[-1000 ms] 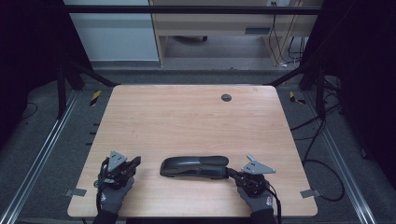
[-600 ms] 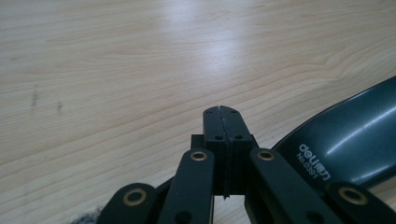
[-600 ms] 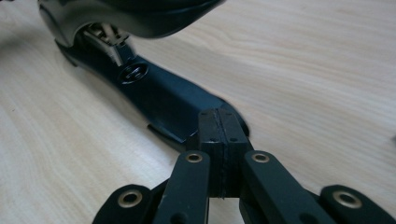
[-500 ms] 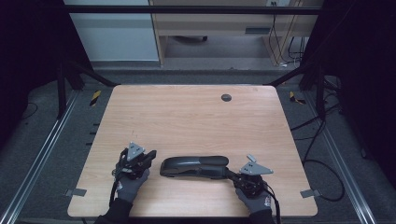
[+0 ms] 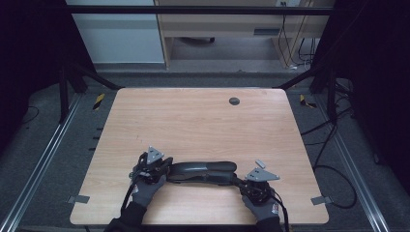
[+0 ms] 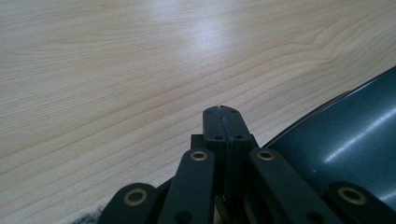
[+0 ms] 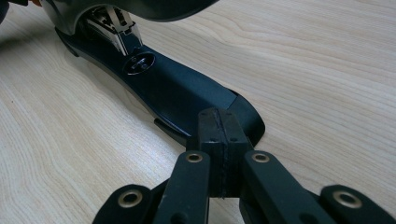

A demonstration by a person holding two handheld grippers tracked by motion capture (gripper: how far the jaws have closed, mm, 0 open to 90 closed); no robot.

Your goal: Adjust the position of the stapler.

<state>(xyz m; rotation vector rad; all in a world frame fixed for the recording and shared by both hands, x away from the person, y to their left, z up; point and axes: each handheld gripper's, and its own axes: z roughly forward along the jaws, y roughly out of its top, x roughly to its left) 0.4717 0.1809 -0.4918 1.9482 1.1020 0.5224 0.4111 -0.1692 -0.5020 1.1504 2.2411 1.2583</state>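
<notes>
A dark stapler lies lengthwise near the table's 6 o'clock edge, between my two tools. My left gripper, jaws pressed together on nothing, sits at its 9 o'clock end; my right gripper, likewise closed and empty, rests against its 3 o'clock end.

Light falls evenly from above on my counter; surroundings left and right go near-black. Soft white glare on the wood far ahead of my left fingers, and a streak on the dark stapler. Nearest linkages slightly soft; far grain blurred.
</notes>
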